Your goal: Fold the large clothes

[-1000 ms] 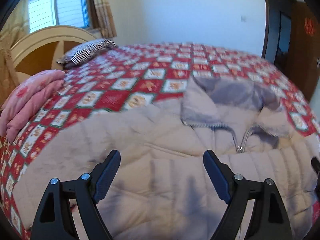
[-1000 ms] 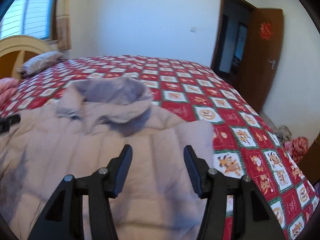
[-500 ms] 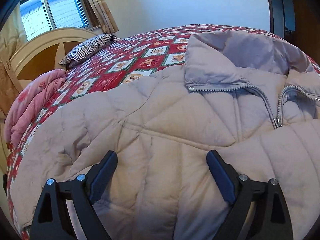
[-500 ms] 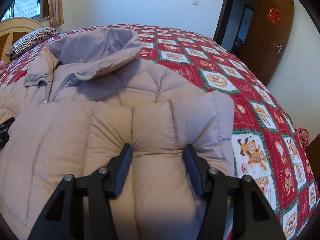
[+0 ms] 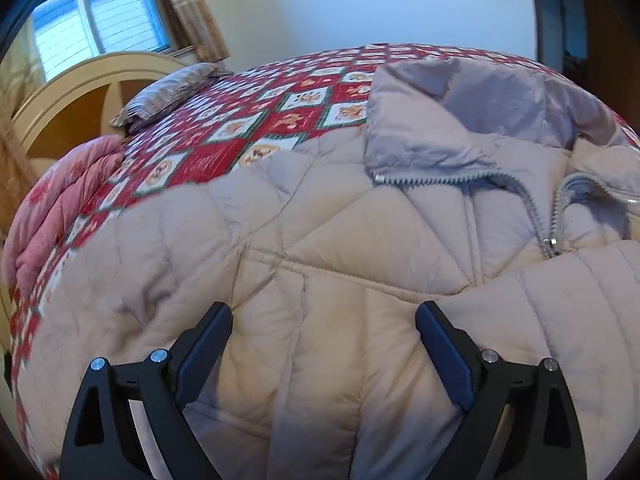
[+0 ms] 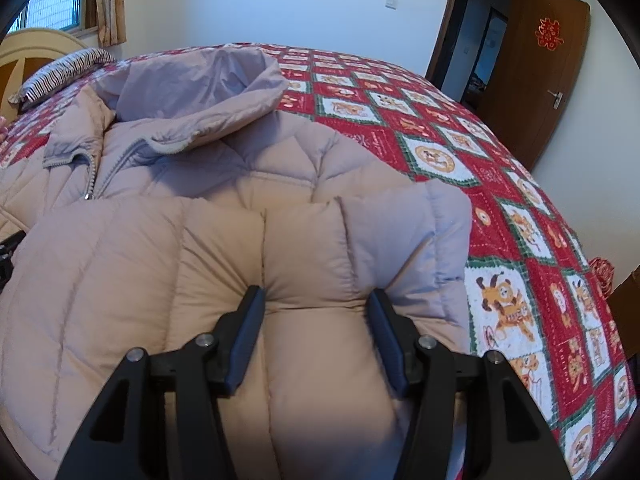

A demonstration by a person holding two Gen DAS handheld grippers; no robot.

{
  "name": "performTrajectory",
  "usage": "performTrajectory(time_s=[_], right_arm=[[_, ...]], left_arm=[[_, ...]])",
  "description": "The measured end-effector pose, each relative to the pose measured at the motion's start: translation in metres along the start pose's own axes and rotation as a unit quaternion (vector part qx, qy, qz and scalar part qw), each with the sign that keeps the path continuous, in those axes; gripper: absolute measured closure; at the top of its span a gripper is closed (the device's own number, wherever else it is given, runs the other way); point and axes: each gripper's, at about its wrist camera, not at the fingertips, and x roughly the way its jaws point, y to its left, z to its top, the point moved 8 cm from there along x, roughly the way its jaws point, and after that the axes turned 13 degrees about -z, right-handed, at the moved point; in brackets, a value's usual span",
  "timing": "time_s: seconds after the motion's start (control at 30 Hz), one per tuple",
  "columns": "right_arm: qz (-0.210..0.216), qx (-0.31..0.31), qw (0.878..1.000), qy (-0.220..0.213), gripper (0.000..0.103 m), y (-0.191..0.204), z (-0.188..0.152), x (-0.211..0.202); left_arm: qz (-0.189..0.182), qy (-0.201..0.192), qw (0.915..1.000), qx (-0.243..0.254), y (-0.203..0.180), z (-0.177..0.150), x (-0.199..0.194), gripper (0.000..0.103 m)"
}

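Puffer jacket (image 5: 328, 248) flat on quilted bed (image 6: 520, 184), zipper part open | left tongs (image 5: 323, 320) spread wide over it, released | right tongs (image 6: 316, 304) clenched on a padded fold

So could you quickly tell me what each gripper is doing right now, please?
Left gripper: open wide over the puffer jacket, gripping nothing.
Right gripper: shut on a puffy fold of the jacket.
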Motion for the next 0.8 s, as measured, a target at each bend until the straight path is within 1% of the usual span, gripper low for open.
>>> performTrajectory(time_s=[0.03,0.07,0.1,0.13,0.17,0.2,0.23,0.27,0.33,0.4,0.43,0.47,0.5,0.53,0.57,0.63,0.7,0.73,0.77,0.8], right_arm=[[0.000,-0.003,1.000,0.003,0.043,-0.002,0.002,-0.002],[-0.004,-0.007,1.000,0.009,0.037,-0.007,0.002,-0.005],[-0.014,-0.004,1.000,0.014,0.027,-0.014,0.003,-0.011],[-0.018,0.015,1.000,0.008,0.024,-0.023,0.003,-0.022],[-0.010,0.034,0.999,-0.001,0.019,-0.029,0.002,-0.035],[0.000,0.049,0.999,-0.011,0.012,-0.034,0.000,-0.048],[0.009,0.055,0.998,-0.018,0.009,-0.036,-0.004,-0.061],[0.017,0.054,0.998,-0.025,0.006,-0.036,-0.010,-0.073],[0.028,0.037,0.998,-0.034,0.006,-0.030,-0.026,-0.096],[0.037,0.011,0.998,-0.043,0.006,-0.021,-0.047,-0.118],[0.039,0.001,0.998,-0.049,0.006,-0.017,-0.056,-0.129],[0.038,-0.004,0.998,-0.052,0.006,-0.013,-0.062,-0.136],[0.038,-0.007,0.998,-0.056,0.005,-0.010,-0.069,-0.143],[0.041,-0.007,0.997,-0.062,0.005,-0.008,-0.075,-0.150],[0.046,-0.008,0.997,-0.069,0.005,-0.004,-0.082,-0.158],[0.042,-0.010,0.996,-0.074,0.005,0.003,-0.097,-0.168],[0.043,-0.014,0.996,-0.076,0.005,0.010,-0.108,-0.173],[0.043,-0.018,0.996,-0.076,0.005,0.014,-0.114,-0.177],[0.042,-0.021,0.996,-0.078,0.005,0.018,-0.118,-0.180],[0.041,-0.026,0.996,-0.080,0.005,0.021,-0.121,-0.183]], left_arm=[[0.002,-0.006,1.0000,-0.007,0.007,0.004,-0.011,0.009],[-0.011,-0.022,0.9994,-0.025,0.018,0.010,-0.030,0.009],[-0.029,-0.041,0.9981,-0.037,0.031,0.016,-0.051,0.009],[-0.035,-0.052,0.9972,-0.040,0.040,0.018,-0.065,0.009],[-0.036,-0.068,0.9960,-0.044,0.058,0.017,-0.085,0.009],[-0.032,-0.082,0.9952,-0.045,0.076,0.014,-0.100,0.009],[-0.012,-0.094,0.9947,-0.040,0.105,0.005,-0.118,0.009],[0.008,-0.096,0.9946,-0.038,0.127,-0.004,-0.127,0.009],[0.051,-0.088,0.9941,-0.038,0.177,-0.029,-0.138,0.009],[0.099,-0.063,0.9919,-0.048,0.236,-0.066,-0.142,0.009],[0.129,-0.041,0.9890,-0.061,0.272,-0.090,-0.143,0.009],[0.144,-0.028,0.9863,-0.077,0.295,-0.107,-0.144,0.009],[0.150,-0.018,0.9835,-0.100,0.319,-0.125,-0.145,0.009],[0.148,-0.008,0.9808,-0.126,0.339,-0.142,-0.146,0.009],[0.139,0.006,0.9777,-0.157,0.357,-0.161,-0.146,0.009],[0.108,0.014,0.9724,-0.206,0.374,-0.183,-0.144,0.009],[0.067,0.014,0.9679,-0.242,0.378,-0.194,-0.139,0.009],[0.046,0.015,0.9666,-0.252,0.375,-0.195,-0.134,0.009],[0.033,0.014,0.9655,-0.258,0.370,-0.194,-0.131,0.009],[0.019,0.009,0.9667,-0.255,0.362,-0.191,-0.128,0.009]])
